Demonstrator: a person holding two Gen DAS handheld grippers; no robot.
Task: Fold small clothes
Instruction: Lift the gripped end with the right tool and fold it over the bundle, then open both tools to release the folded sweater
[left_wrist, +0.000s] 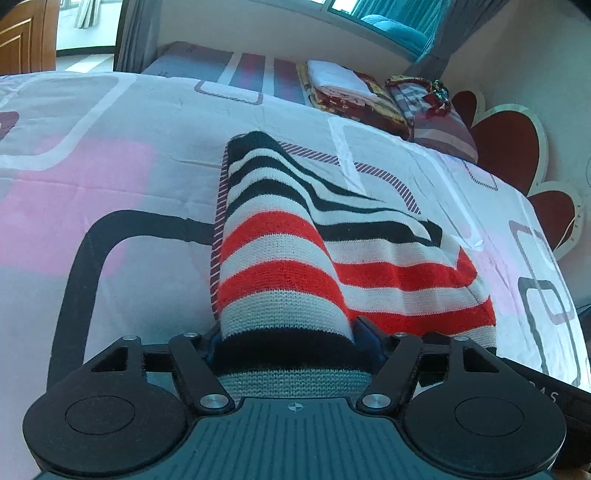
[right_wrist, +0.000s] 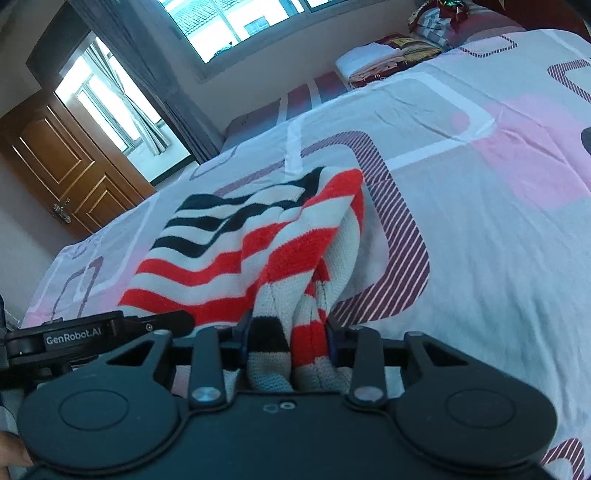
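- Left gripper (left_wrist: 290, 347) stood fairly wide, with a thick roll of the striped knit garment (left_wrist: 280, 258) filling the gap between its pads; cloth pressed against both sides, so it was gripped.
- Right gripper (right_wrist: 286, 345) stood narrower, clamped on a bunched fold of the same garment (right_wrist: 258, 236) (red, white and black stripes squeezed between the pads).
- Garment lay on the bedsheet (left_wrist: 110, 184), near end lifted into both grippers, far end resting flat on the bed.
- Left fingertips were hidden under the knit; only blue pad edges (left_wrist: 364, 326) showed.
- Right pads (right_wrist: 243, 334) were mostly buried in cloth too.
- In the right view, the other gripper's body (right_wrist: 74, 338) poked in at the left edge, cut off.
- Folded pile (left_wrist: 343, 88) sat near the headboard (left_wrist: 513, 147), well apart from the garment.
- A fingertip (right_wrist: 13, 456) showed at the bottom left corner, mostly cropped.
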